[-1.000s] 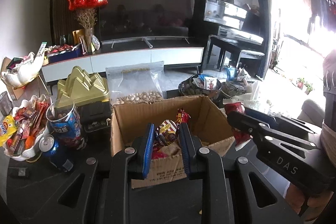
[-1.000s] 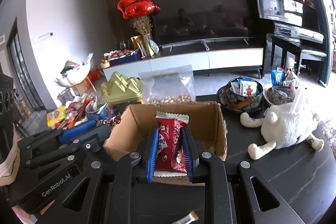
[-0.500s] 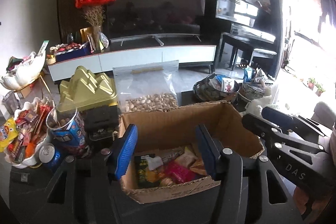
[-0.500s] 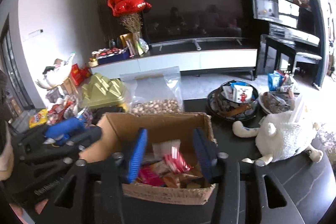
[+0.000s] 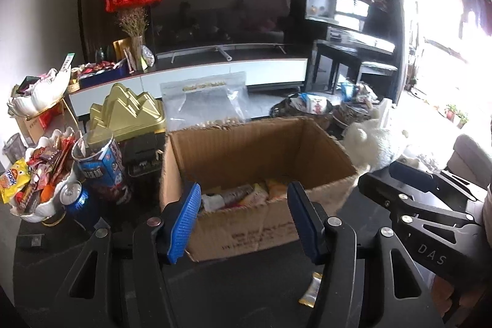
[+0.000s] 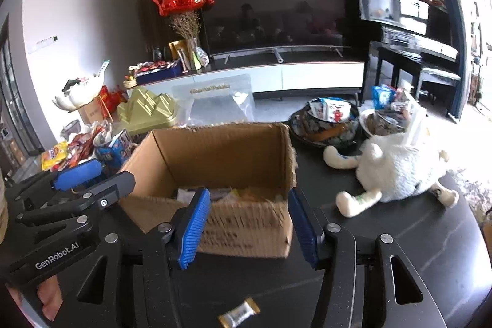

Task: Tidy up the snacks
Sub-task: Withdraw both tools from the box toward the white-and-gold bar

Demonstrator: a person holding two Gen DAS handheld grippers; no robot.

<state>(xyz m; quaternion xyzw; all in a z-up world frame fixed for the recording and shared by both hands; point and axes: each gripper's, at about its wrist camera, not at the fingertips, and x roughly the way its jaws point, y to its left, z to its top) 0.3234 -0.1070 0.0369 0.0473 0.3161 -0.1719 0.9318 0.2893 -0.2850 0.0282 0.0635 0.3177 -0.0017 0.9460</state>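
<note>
An open cardboard box (image 5: 246,149) (image 6: 221,152) stands on the dark table, with several wrapped snacks (image 5: 243,195) (image 6: 233,192) lying on its bottom. My left gripper (image 5: 244,214) hangs just in front of the box's near wall; its jaws are opening and nothing is between them. My right gripper (image 6: 249,214) is beside it at the same wall, its jaws also opening and empty. A small wrapped candy (image 5: 312,288) (image 6: 240,312) lies on the table under the grippers.
Left of the box are a white bowl of snacks (image 5: 40,174), a blue can (image 5: 77,202), a blue tub (image 5: 98,165) and a gold tin (image 5: 129,112). A bag of nuts (image 5: 206,100) stands behind. A white plush toy (image 6: 396,168) and dark bowls (image 6: 326,125) sit to the right.
Both grippers were shut on wrapped snacks above the box; both have let go, the snacks now lie in the box, and the grippers have drawn back and lower.
</note>
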